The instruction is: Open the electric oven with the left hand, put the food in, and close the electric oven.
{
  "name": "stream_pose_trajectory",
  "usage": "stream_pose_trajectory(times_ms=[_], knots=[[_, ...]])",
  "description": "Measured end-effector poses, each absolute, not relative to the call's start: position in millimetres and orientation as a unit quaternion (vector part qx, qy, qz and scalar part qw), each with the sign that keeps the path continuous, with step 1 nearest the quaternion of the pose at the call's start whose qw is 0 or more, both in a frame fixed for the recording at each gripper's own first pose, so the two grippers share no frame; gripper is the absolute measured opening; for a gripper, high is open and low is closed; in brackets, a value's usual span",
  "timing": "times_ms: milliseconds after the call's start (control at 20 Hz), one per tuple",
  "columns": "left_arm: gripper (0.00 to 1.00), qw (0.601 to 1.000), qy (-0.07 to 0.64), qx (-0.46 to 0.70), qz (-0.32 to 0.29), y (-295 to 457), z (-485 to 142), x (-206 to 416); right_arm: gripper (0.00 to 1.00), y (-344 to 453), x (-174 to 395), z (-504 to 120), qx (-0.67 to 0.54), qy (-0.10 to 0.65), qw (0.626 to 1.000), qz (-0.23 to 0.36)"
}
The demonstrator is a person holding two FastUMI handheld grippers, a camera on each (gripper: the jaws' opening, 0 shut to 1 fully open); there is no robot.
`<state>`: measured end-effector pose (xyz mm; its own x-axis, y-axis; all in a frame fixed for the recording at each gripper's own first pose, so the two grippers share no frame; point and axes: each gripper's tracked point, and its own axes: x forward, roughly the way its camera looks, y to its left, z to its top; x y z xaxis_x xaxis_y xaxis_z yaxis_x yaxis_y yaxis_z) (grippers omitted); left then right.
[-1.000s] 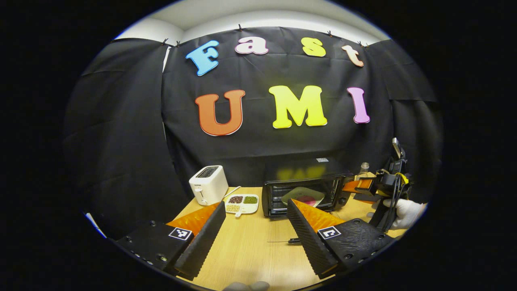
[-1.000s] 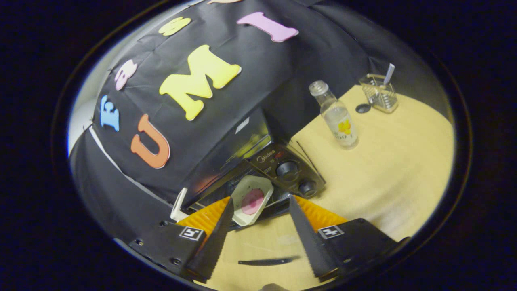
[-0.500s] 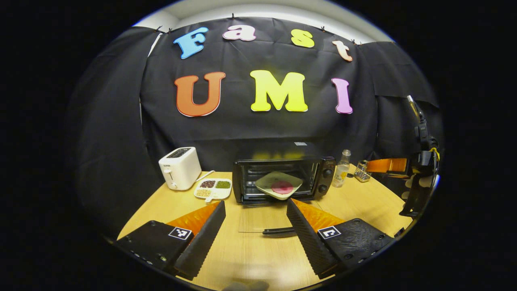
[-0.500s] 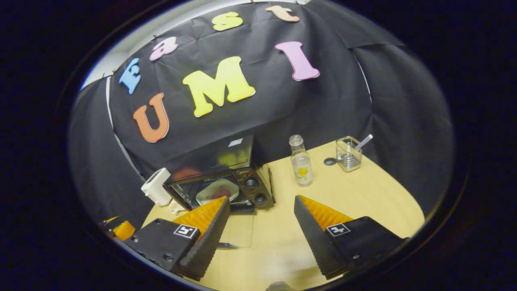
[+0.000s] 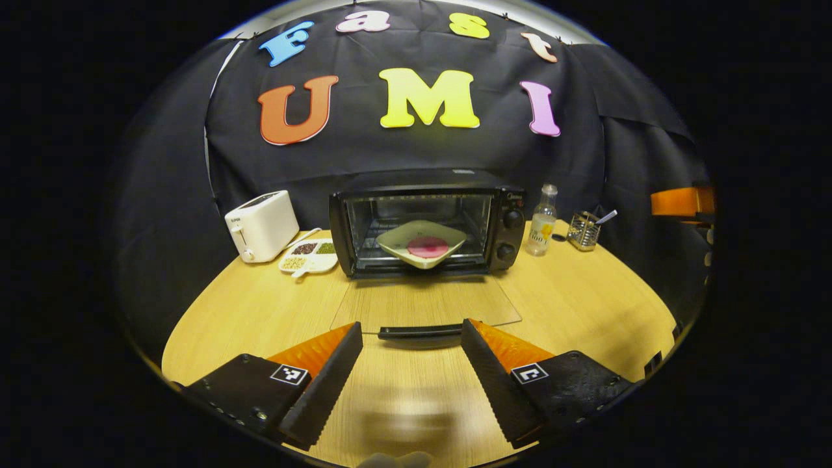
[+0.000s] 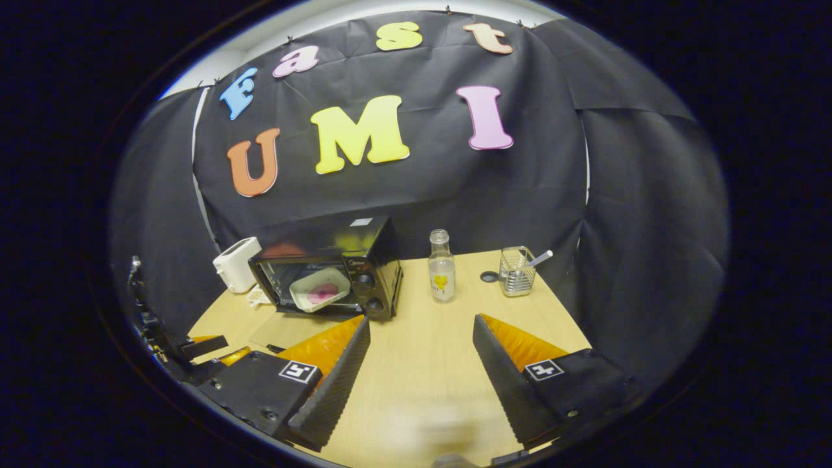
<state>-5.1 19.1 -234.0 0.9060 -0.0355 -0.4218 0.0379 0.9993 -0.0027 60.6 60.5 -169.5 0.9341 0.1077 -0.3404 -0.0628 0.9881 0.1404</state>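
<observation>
A black electric oven (image 5: 426, 224) (image 6: 328, 273) stands at the back of the wooden table, its glass door (image 5: 426, 305) folded down flat with the dark handle (image 5: 419, 332) at the near edge. Inside rests a pale plate with a pink round of food (image 5: 427, 247) (image 6: 320, 294). My left gripper (image 5: 411, 370) hangs open just in front of the door handle, nothing between its fingers. My right gripper (image 6: 419, 377) is open too, held over the table to the right of the oven. The left gripper (image 6: 195, 354) shows at the lower left of the right gripper view.
A white toaster (image 5: 261, 225) and a divided dish of grains (image 5: 309, 255) sit left of the oven. A clear bottle (image 5: 541, 221) (image 6: 441, 275) and a wire holder with a spoon (image 5: 584, 229) (image 6: 517, 271) stand on the right. Black cloth walls the booth.
Both grippers have pulled back from the oven; it now looks smaller and farther in each view. The plate of food stays inside and the door lies open.
</observation>
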Motion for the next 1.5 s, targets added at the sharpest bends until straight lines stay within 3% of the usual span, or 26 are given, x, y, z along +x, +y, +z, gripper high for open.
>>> stream_pose_trajectory(times_ms=[50, 250, 300, 350, 450, 550, 750, 950, 1100, 1400, 1500], knots=[[0.97, 0.975, 0.222, 0.004, -0.011, 17, -244, -4, 0.96, 56, 57, -169, 0.064, 0.180, 0.980, 0.051], [0.97, 0.970, 0.245, -0.006, 0.009, 5, -277, 5, 0.96, 32, 50, -173, 0.038, 0.199, 0.977, 0.063], [0.97, 0.968, 0.251, -0.007, 0.008, 1, -286, 6, 1.00, 26, 49, -172, 0.031, 0.201, 0.977, 0.057], [0.97, 0.965, 0.260, -0.006, 0.007, -1, -295, 7, 0.96, 20, 48, -169, 0.029, 0.201, 0.978, 0.050], [0.98, 0.962, 0.275, -0.004, -0.005, -7, -314, 11, 1.00, 15, 45, -165, 0.036, 0.203, 0.978, 0.026], [0.98, 0.960, 0.279, 0.001, -0.019, -9, -325, 19, 0.96, 18, 38, -162, 0.050, 0.203, 0.978, 0.008], [0.98, 0.956, 0.290, -0.005, -0.036, -11, -343, 35, 0.96, 21, 22, -157, 0.066, 0.205, 0.976, -0.028], [0.98, 0.957, 0.285, -0.002, -0.042, -8, -343, 44, 1.00, 16, 7, -153, 0.084, 0.201, 0.974, -0.059], [0.98, 0.956, 0.290, -0.010, -0.041, -9, -339, 45, 0.96, 14, 2, -156, 0.095, 0.202, 0.972, -0.075], [0.98, 0.956, 0.290, -0.013, -0.039, -10, -320, 43, 1.00, 23, -2, -162, 0.114, 0.201, 0.970, -0.080], [0.98, 0.957, 0.285, -0.013, -0.042, -10, -308, 44, 0.96, 24, -3, -167, 0.119, 0.203, 0.968, -0.082]])
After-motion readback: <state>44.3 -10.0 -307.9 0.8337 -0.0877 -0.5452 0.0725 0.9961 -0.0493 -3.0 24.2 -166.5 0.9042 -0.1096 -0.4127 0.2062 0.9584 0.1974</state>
